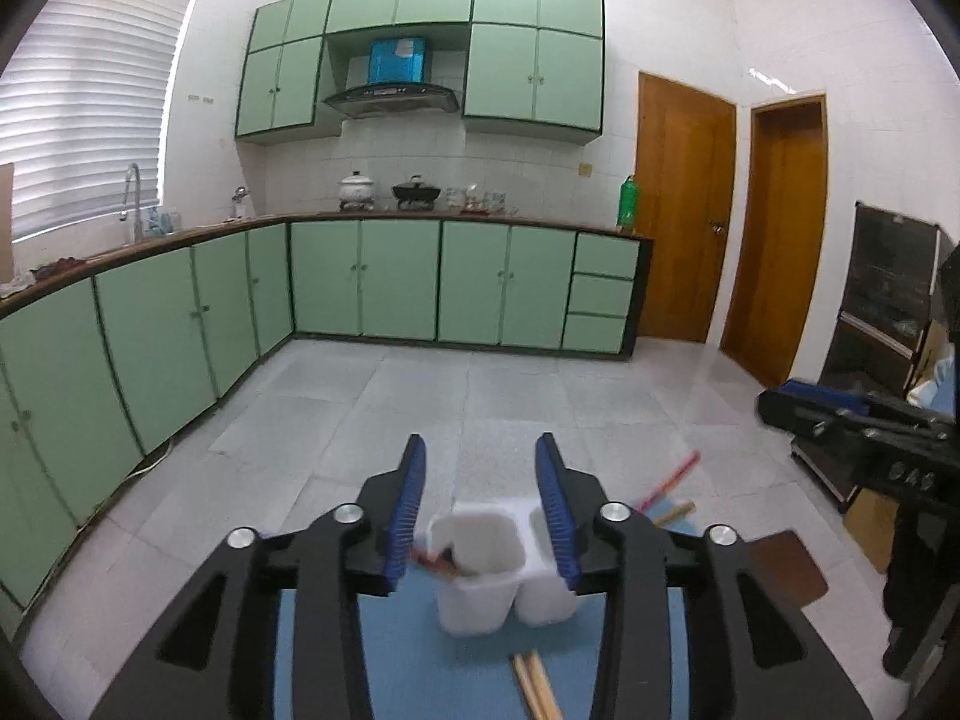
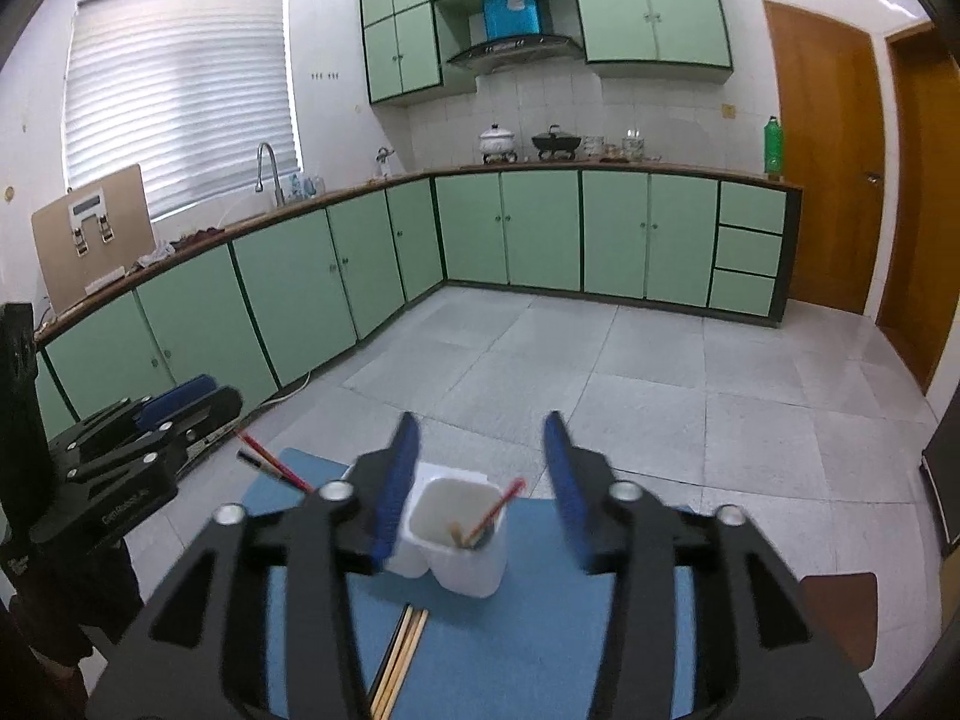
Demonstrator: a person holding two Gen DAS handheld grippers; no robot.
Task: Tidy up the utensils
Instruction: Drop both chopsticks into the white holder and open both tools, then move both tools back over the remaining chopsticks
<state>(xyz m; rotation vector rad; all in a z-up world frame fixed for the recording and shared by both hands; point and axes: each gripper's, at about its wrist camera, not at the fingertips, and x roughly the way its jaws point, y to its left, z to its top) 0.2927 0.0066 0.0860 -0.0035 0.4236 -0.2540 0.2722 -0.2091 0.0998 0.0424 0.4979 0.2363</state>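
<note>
The holder [image 1: 480, 570], a white plastic caddy with two rounded-square cups joined side by side, stands on a flat blue mat [image 1: 408, 660] low in the centre of both views. In the left wrist view its near cup has red and dark sticks [image 1: 435, 561] leaning against its left wall, and red and tan sticks [image 1: 669, 489] poke out to the right past the far cup, blurred. In the right wrist view the nearer cup [image 2: 462, 540] holds a red stick and a pale wooden one [image 2: 489, 516], while more red and dark sticks [image 2: 270, 462] slant out to the upper left beyond the other cup. A pair of plain wooden chopsticks [image 2: 402, 654] lies loose on the mat just in front of the holder, running toward the bottom edge. The left gripper [image 1: 480, 450] has black angular arms with silver bolts and ribbed blue pads; its jaws stand partly apart above the holder with nothing between them, touching nothing. The right gripper [image 2: 483, 429] is of the same build, its jaws likewise parted to about half and empty, framing the nearer cup from above. Each gripper shows in the other's view at the frame's side. The mat lies on a worktop whose brown corner [image 1: 786, 564] shows at lower right. Behind are pale green cabinet doors [image 2: 300, 300], a grey tiled floor [image 2: 660, 372] and wooden doors [image 1: 684, 210].
</note>
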